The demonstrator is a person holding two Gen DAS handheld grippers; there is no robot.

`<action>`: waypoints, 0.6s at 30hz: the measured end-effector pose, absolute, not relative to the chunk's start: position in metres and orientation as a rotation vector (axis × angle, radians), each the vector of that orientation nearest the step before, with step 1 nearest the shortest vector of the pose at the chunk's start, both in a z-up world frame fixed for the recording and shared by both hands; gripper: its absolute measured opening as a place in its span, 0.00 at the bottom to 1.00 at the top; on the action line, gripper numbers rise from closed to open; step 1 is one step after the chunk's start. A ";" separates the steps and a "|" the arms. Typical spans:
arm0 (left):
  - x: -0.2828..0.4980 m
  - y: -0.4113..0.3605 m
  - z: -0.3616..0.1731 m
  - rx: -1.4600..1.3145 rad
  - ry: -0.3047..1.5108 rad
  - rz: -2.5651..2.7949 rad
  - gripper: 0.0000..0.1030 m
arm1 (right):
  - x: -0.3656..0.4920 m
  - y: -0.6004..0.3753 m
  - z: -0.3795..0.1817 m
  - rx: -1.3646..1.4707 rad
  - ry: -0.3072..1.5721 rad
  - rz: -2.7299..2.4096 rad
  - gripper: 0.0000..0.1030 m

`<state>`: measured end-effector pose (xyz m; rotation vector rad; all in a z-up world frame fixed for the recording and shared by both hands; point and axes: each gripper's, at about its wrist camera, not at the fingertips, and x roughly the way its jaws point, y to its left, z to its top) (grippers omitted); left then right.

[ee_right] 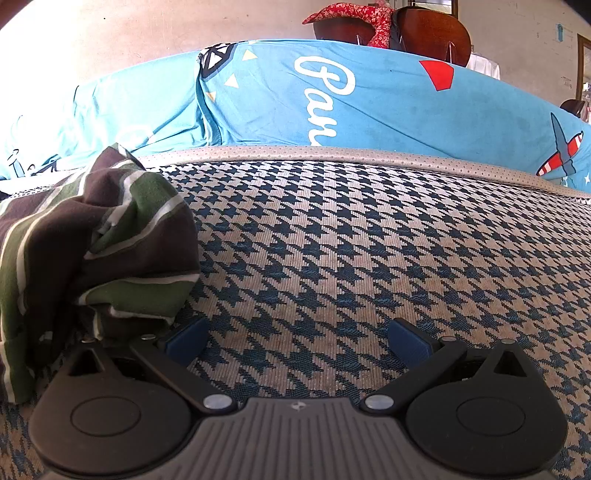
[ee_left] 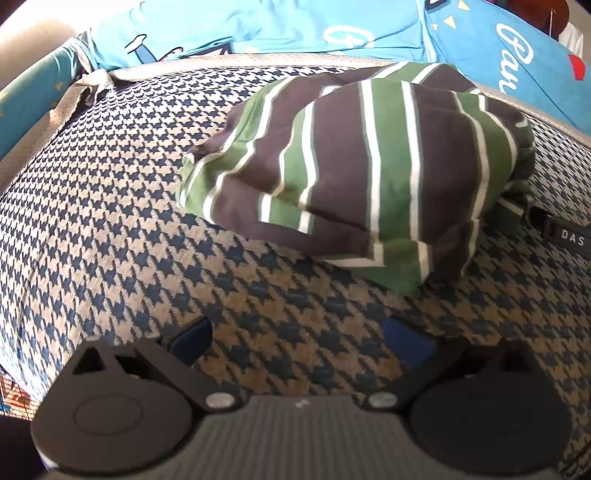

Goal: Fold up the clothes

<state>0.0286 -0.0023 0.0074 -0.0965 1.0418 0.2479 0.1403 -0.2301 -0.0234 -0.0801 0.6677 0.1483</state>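
Observation:
A striped garment [ee_left: 354, 162] in brown, green and white lies folded into a thick bundle on the houndstooth cushion [ee_left: 110, 221]. My left gripper [ee_left: 299, 341] stands open just short of its near edge, with nothing between the blue pads [ee_left: 192, 338]. In the right wrist view the same garment [ee_right: 99, 251] is bunched at the left, touching the left side of my right gripper [ee_right: 297, 341]. That gripper is open too, low over bare houndstooth fabric [ee_right: 369, 240]. The tip of the other gripper [ee_left: 561, 230] pokes out from behind the bundle at the right.
Light blue printed bedding [ee_right: 369, 103] is heaped along the far edge of the cushion, past a beige perforated border [ee_right: 295, 151]. Behind it stands a dark wooden chair back [ee_right: 432, 33] with a red floral cloth [ee_right: 354, 14] over it. The pale wall [ee_right: 147, 29] lies beyond.

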 end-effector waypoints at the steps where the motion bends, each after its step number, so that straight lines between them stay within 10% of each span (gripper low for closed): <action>1: 0.030 -0.001 0.007 -0.095 1.041 0.252 1.00 | 0.140 -0.230 -0.023 -0.080 0.668 0.148 1.00; 18: 0.032 -0.003 0.003 -0.081 1.040 0.256 1.00 | 0.140 -0.230 -0.023 -0.079 0.665 0.148 1.00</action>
